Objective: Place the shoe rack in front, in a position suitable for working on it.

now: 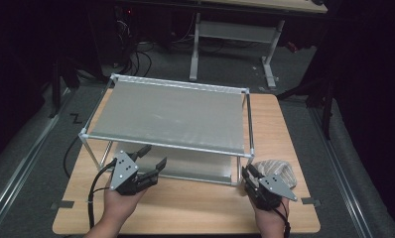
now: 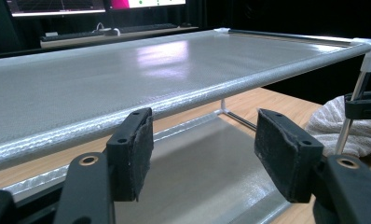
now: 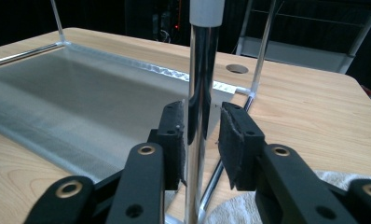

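Two grippers are at work on a two-tier metal rack that stands in the middle of the wooden worktop, its mesh shelves stretched between chrome posts. The right gripper has its fingers drawn in around the rack's near right post; the left pad lies against the chrome, while a sliver of a gap seems to remain at the right pad, so I judge the grip all but made and not yet firm. The left gripper has its fingers spread wide with nothing between them, aimed at the front rail of the upper shelf. A crumpled striped cloth lies on the worktop just behind the right gripper. The step in hand looks like taking hold of the rack at both front corners. Next, the left gripper would need to move forward and close on the rail or the near left post, level with the right, so the rack does not twist. No brand, label or writing is legible.
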